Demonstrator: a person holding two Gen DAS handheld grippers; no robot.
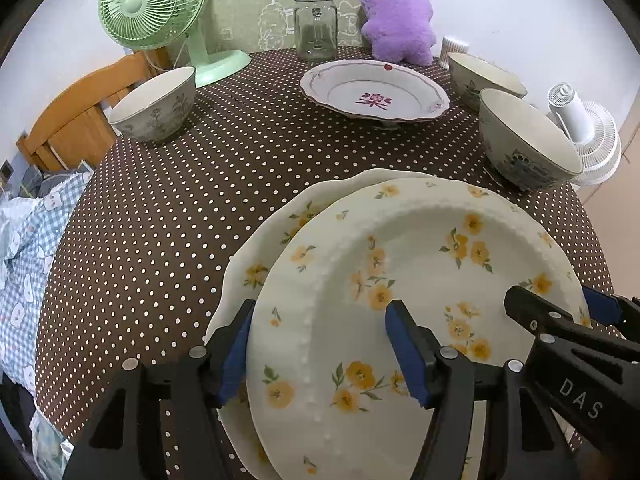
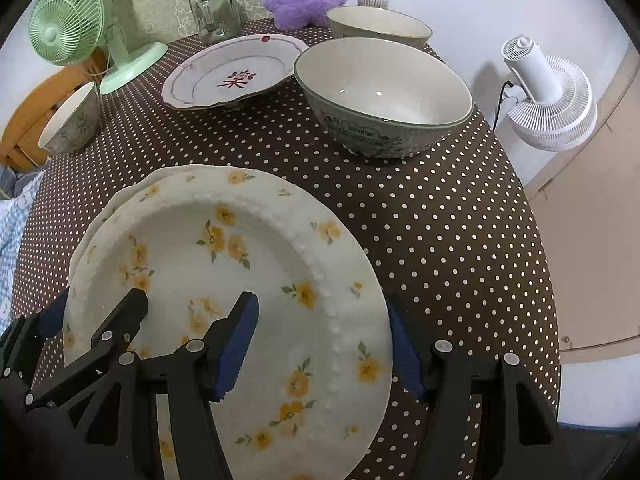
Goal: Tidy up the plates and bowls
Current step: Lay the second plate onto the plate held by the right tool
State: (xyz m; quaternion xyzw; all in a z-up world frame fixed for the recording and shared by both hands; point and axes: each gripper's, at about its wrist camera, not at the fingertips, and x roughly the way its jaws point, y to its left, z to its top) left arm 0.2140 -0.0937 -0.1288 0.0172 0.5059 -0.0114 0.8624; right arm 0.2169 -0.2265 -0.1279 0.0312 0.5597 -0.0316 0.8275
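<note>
My left gripper [image 1: 322, 350] straddles the left rim of the upper yellow-flowered plate [image 1: 420, 280], one blue pad outside the edge and one over the plate's well, while my right gripper [image 2: 322, 346] straddles the right rim in the same way; whether the pads of either press on the china I cannot tell. The upper plate sits on a second yellow-flowered plate [image 1: 280, 216], whose edge peeks out to the left, both at the near side of a table with a brown polka-dot cloth [image 1: 180, 200]. Beyond, a patterned bowl [image 2: 384, 96] stands to the right, another bowl [image 2: 380, 26] just behind it, and a third bowl [image 1: 154, 106] well apart at the left. Between them lies a scalloped plate with a red motif [image 1: 374, 92]. At the far edge stand a green fan [image 1: 156, 4], a glass jar [image 1: 315, 26] and a purple plush toy [image 1: 396, 20]; a white fan [image 2: 548, 96] is off to the right.
</note>
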